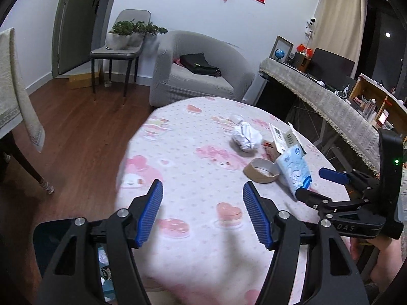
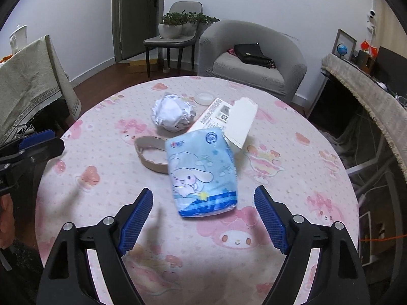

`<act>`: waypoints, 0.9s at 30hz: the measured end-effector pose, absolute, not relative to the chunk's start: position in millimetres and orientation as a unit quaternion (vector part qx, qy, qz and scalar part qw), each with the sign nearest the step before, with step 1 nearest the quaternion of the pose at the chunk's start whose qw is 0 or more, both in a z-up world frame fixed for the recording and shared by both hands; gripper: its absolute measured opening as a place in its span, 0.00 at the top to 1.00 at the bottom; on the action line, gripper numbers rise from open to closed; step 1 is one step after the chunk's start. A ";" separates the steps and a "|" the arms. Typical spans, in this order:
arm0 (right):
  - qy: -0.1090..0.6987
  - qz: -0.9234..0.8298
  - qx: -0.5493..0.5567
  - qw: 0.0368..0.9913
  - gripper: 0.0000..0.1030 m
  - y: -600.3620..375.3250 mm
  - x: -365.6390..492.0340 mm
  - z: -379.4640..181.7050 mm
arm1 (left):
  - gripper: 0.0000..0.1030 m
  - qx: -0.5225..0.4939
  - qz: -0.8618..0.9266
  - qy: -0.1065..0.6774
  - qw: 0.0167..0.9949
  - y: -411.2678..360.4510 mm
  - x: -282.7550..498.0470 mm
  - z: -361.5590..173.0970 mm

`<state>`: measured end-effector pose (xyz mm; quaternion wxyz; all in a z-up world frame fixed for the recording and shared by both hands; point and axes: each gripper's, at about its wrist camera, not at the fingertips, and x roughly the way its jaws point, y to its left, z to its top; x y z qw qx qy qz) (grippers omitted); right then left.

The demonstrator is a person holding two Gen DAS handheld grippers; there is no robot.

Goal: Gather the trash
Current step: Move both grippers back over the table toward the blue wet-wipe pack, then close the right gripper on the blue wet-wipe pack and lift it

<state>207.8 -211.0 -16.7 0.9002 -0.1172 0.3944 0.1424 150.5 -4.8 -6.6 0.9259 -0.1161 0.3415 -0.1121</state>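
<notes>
Trash lies on a round table with a pink cartoon cloth (image 2: 101,178): a crumpled white paper ball (image 2: 173,114), a brown tape ring (image 2: 150,152), a blue tissue pack (image 2: 201,170) and a torn white carton (image 2: 229,119). My right gripper (image 2: 203,218) stands open just short of the tissue pack, nothing between its fingers. My left gripper (image 1: 202,211) is open over bare cloth, left of the pile. The left wrist view shows the paper ball (image 1: 246,137), tape ring (image 1: 262,170), tissue pack (image 1: 295,170), carton (image 1: 282,137) and the right gripper (image 1: 315,185) reaching in beside the pack.
Beyond the table stand a grey armchair (image 2: 254,61) with a black bag (image 2: 251,53), and a chair with potted plants (image 2: 178,28). A cloth-covered desk (image 2: 368,89) runs along the right. Another draped table (image 2: 30,76) is at the left. A small round lid (image 2: 203,97) lies near the carton.
</notes>
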 end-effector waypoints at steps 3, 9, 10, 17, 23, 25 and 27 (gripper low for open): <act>0.403 0.146 -0.119 0.896 0.19 -214.6 216.2 -22.3 | 0.33 -0.115 -0.120 0.347 0.923 -16.0 155.5 -8.9; 0.411 0.160 -0.114 0.890 0.19 -217.0 227.8 -27.5 | 0.33 -0.113 -0.127 0.349 0.922 -31.0 162.0 -9.6; 0.411 0.162 -0.113 0.890 0.19 -217.2 228.8 -27.6 | 0.33 -0.113 -0.128 0.349 0.922 -32.7 163.2 -9.5; 0.416 0.181 -0.119 0.883 0.20 -212.2 233.0 -32.5 | 0.32 -0.120 -0.134 0.348 0.920 -42.7 171.6 -7.7; 0.425 0.190 -0.105 0.879 0.46 -218.6 239.2 -33.4 | 0.30 -0.128 -0.143 0.351 0.916 -51.8 178.5 -9.5; 0.427 0.193 -0.096 0.878 0.48 -222.0 239.0 -33.1 | 0.29 -0.126 -0.150 0.355 0.914 -58.6 181.4 -10.4; 0.426 0.194 -0.089 0.879 0.48 -228.9 237.1 -30.7 | 0.26 -0.115 -0.158 0.355 0.914 -67.8 183.6 -9.9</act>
